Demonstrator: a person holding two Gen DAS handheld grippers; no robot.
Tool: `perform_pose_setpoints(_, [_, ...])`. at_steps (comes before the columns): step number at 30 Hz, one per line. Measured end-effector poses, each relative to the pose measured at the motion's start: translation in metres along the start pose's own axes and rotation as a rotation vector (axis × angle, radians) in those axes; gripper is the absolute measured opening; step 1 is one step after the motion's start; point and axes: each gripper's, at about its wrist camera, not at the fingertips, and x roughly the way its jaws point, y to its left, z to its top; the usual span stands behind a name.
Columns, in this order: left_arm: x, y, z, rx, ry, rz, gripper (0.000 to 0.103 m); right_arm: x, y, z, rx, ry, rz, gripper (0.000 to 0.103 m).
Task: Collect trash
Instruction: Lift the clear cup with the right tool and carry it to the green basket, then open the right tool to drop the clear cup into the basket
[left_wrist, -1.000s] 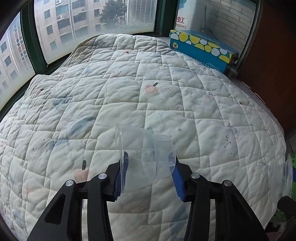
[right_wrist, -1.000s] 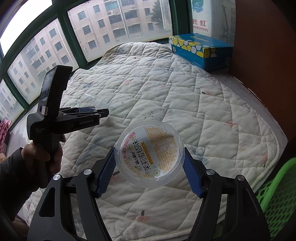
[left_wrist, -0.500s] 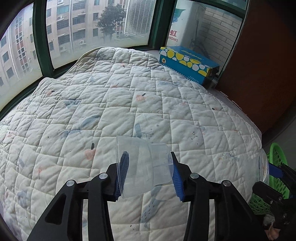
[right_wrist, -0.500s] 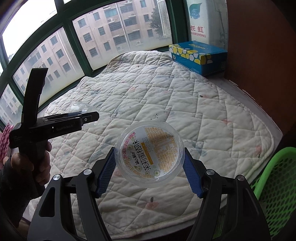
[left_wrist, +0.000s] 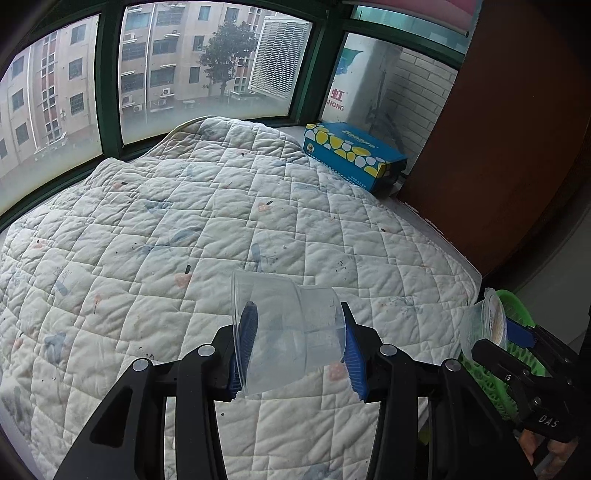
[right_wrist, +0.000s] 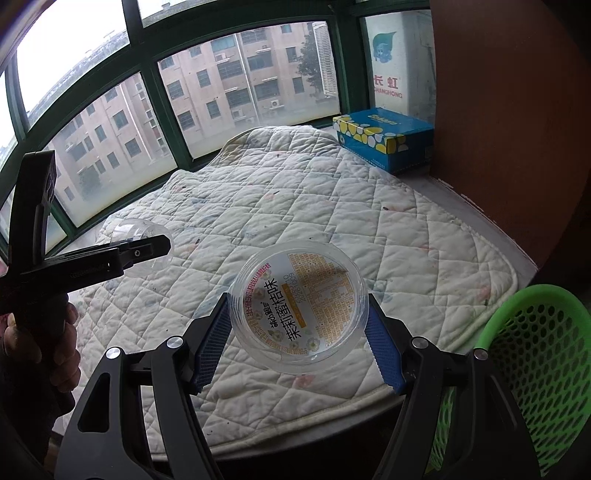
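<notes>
Left tongs (left_wrist: 295, 347) pinched a clear plastic cup (left_wrist: 286, 338) on its side above the quilted bed (left_wrist: 221, 221); right tongs (right_wrist: 297, 334) clamped a labelled cup (right_wrist: 298, 308), green basket (right_wrist: 535, 369) at four o'clock.

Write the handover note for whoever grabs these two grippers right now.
Left gripper: jaws shut on the clear plastic cup, held on its side in the air above the quilt.
Right gripper: jaws shut on the labelled lidded cup, also off the quilt.
Green basket: beyond the quilt's edge, on the right gripper's side.
Done: both cups picked up.
Left: drop both into the basket; neither is in it yet. The blue tissue box sits untouched by the window.
</notes>
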Motion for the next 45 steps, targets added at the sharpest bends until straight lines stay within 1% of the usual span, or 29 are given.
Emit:
perform_pose_setpoints(5, [-0.012,-0.014,-0.006,0.010,-0.007,-0.021,0.043,-0.014,-0.004,-0.004,0.001,-0.024,-0.022,0.069])
perform_pose_setpoints(11, [-0.019,-0.032,-0.008,0.028,-0.013,-0.051,0.043,-0.030,-0.018,-0.011,0.031,-0.041,-0.051,0.069])
perform_pose_setpoints(22, [-0.019,-0.075,-0.009,0.079,-0.007,-0.121,0.043,-0.059,-0.049,-0.027,0.095,-0.063,-0.124,0.069])
perform_pose_setpoints(37, [-0.015,-0.145,-0.009,0.187,0.009,-0.202,0.043,-0.095,-0.109,-0.057,0.207,-0.078,-0.244,0.069])
perform_pose_setpoints(45, [-0.012,-0.183,-0.011,0.243,0.019,-0.243,0.043,-0.107,-0.146,-0.079,0.287,-0.058,-0.320,0.069])
